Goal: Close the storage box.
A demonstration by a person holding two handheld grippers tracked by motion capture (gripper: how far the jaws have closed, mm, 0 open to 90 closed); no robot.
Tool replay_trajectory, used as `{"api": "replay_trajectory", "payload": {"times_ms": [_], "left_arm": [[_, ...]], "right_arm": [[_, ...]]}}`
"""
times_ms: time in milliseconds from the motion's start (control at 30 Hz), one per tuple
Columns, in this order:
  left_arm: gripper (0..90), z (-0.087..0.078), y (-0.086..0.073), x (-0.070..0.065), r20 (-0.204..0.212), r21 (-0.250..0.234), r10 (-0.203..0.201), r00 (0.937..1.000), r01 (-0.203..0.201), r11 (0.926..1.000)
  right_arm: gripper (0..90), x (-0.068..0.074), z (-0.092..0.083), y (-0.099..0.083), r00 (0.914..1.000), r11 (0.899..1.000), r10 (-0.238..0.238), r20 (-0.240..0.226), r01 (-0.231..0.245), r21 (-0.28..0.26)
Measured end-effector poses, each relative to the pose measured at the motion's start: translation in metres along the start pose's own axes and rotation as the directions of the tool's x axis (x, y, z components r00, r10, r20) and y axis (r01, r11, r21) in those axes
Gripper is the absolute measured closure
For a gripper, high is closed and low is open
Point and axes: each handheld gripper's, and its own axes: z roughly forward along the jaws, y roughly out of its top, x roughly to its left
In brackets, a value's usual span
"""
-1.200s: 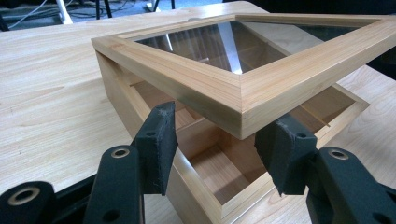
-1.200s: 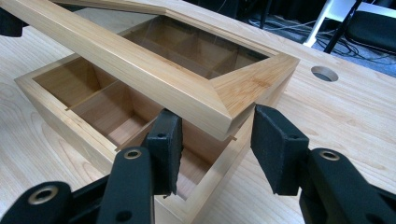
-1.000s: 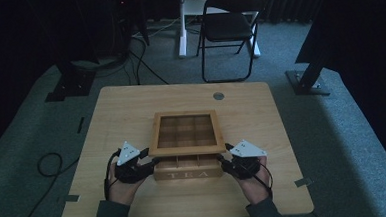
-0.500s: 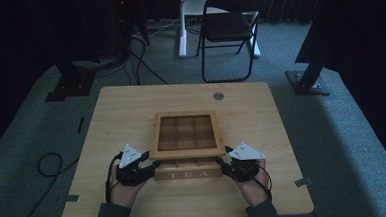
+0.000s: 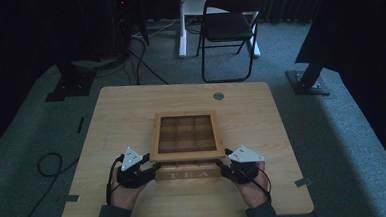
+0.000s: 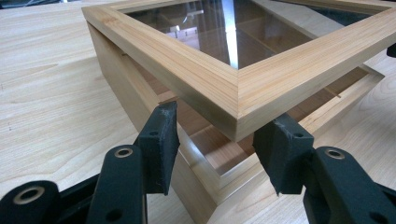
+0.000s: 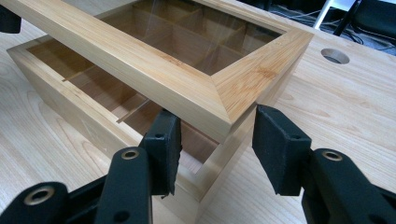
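Note:
A wooden tea box [image 5: 188,175] marked TEA stands at the middle front of the table [image 5: 126,112]. Its glass-paned lid [image 5: 187,154] is tilted up at the front, above the divided compartments [image 7: 93,88]. My left gripper [image 5: 154,166] holds the lid's front left corner [image 6: 233,116], with one pad on each side of the corner. My right gripper [image 5: 220,164] holds the front right corner [image 7: 233,93] the same way. The compartments that show under the lid look empty.
A round cable hole [image 5: 219,95] lies in the table behind the box. A folding chair [image 5: 229,26] and stand feet [image 5: 310,82] are on the carpet beyond the table. A cable [image 5: 48,163] loops on the floor at the left.

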Motion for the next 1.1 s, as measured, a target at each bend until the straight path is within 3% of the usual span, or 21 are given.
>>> {"api": "replay_trajectory", "payload": {"times_ms": [467, 767, 900, 1000, 1100], "left_arm": [[48.7, 0.004, -0.011, -0.002, -0.014, 0.038, 0.008, 0.9999, -0.008, 0.9993], [43.7, 0.004, -0.027, -0.002, 0.009, 0.092, -0.002, 1.0, 0.001, 0.9958], [43.0, -0.008, -0.029, 0.0, 0.026, 0.037, -0.026, 0.9993, 0.025, 0.999], [42.6, -0.016, -0.026, 0.007, 0.014, 0.002, -0.048, 0.9988, 0.048, 0.9989], [42.7, -0.018, -0.025, 0.011, -0.003, -0.009, -0.063, 0.998, 0.063, 0.998]], "right_arm": [[51.3, 0.003, 0.005, -0.009, 0.9999, 0.999, -0.017, 0.0, 0.017, 0.038], [44.0, 0.004, 0.005, -0.023, 0.999, 0.995, -0.004, -0.045, 0.009, 0.095], [39.3, -0.001, -0.006, -0.026, 0.9977, 0.999, 0.003, -0.068, 0.0, 0.051], [38.9, -0.009, -0.012, -0.027, 0.9985, 0.999, 0.028, -0.047, -0.027, 0.019], [38.9, -0.022, -0.014, -0.028, 0.9969, 0.997, 0.078, 0.01, -0.078, -0.014]]}}
